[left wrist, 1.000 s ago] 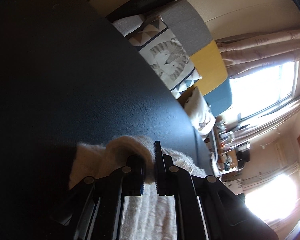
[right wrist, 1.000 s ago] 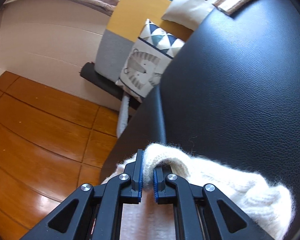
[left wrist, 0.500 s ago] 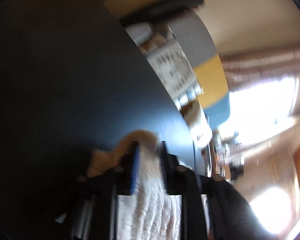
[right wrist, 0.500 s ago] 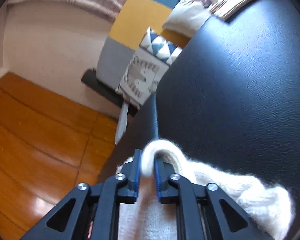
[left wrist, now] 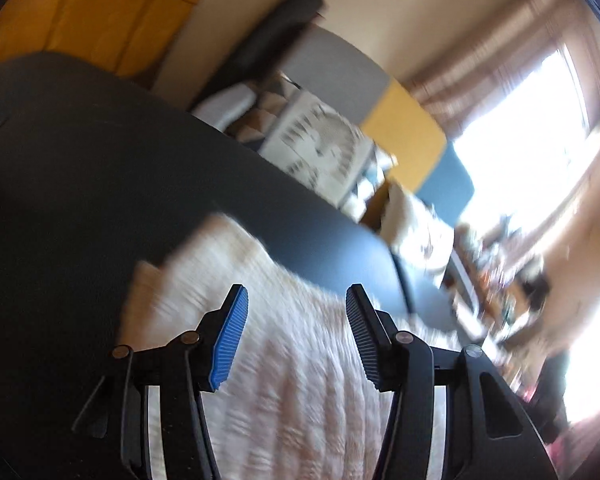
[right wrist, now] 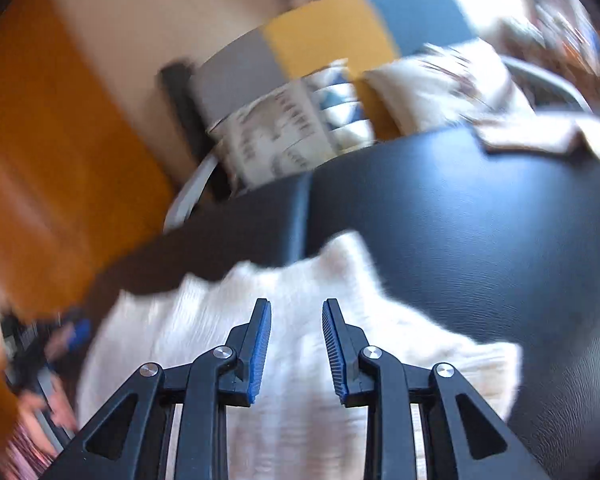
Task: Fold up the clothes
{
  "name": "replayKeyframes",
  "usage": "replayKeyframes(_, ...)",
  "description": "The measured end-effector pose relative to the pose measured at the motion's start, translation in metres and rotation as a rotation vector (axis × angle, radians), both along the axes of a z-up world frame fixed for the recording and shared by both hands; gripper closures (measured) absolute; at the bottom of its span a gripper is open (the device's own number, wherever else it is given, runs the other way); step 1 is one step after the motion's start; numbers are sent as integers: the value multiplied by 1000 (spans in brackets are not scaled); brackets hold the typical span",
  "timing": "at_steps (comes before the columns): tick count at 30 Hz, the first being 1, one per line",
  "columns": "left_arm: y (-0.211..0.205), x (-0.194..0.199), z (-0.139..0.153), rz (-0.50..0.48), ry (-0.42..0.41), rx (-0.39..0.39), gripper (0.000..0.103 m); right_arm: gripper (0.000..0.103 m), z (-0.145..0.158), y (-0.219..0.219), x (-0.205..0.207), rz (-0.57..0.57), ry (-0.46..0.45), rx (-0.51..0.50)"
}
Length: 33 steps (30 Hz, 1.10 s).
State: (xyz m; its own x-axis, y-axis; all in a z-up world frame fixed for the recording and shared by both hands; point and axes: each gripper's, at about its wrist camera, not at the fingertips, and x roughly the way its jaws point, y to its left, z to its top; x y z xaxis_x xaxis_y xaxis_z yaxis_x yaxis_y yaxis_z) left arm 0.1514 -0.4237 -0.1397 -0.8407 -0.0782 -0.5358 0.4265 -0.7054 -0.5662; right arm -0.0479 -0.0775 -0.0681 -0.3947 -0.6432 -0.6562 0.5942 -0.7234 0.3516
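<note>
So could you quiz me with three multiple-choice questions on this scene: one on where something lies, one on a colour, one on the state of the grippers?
1. Where does the knit lie?
A. on the floor
B. on the black table
C. on the sofa

2. What colour are the gripper pads?
A. blue
B. red
C. green

3. How does the left gripper stand?
A. clamped on the knit
B. clamped on a pillow
C. jaws apart, gripping nothing

Answers:
1. B, the cream knit spreads over the dark surface in both views.
2. A, ribbed blue strips line the inner faces of the fingers.
3. C, its jaws are opening, with the knit seen below the gap and neither pad pressing on it; the right gripper is opening too.
</note>
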Motion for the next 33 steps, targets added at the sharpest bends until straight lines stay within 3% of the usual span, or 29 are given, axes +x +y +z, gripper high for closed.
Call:
replayKeyframes(4, 10, -2, -23, -5, -86, -95, 50, 76, -21, -31, 17, 65, 120, 230)
replayKeyframes(6, 2, 7, -28, 1, -31, -43, 50, 79, -39, -32, 10, -7, 129, 330)
replayKeyframes(8, 1, 9, -32, 4, -28, -32, 50, 81, -51, -16, 0, -65, 80, 250)
replayKeyframes(16, 10, 14, -34, 2, -55, -87, 50, 83, -59, -7, 3, -121, 109, 231)
replayKeyframes(18, 20, 10, -24, 9, -103, -143, 50, 83, -60, -3, 3, -116, 100, 208)
replayKeyframes(20, 36, 12, -11, -8, -53, -208, 50, 82, -60, -2, 0, -111, 85, 187)
replayKeyframes(22, 65, 18, 8, -47, 47, -275, 50, 82, -59, -3, -4, -107, 73, 172)
replayKeyframes(24, 95, 12, 19, -124, 63, -318, 50, 82, -59, -3, -3, -106, 73, 168)
replayKeyframes(27, 129, -7, 14, -222, -1, -359, 50, 82, -59, -3, -2, -105, 72, 164)
replayKeyframes(30, 144, -25, -14, -257, -119, -378, 50, 81, -59, 1, -3, -97, 57, 135)
replayKeyframes(33, 138, -23, -22, -271, -111, -334, 50, 80, -57, 11, -6, -92, 9, 73)
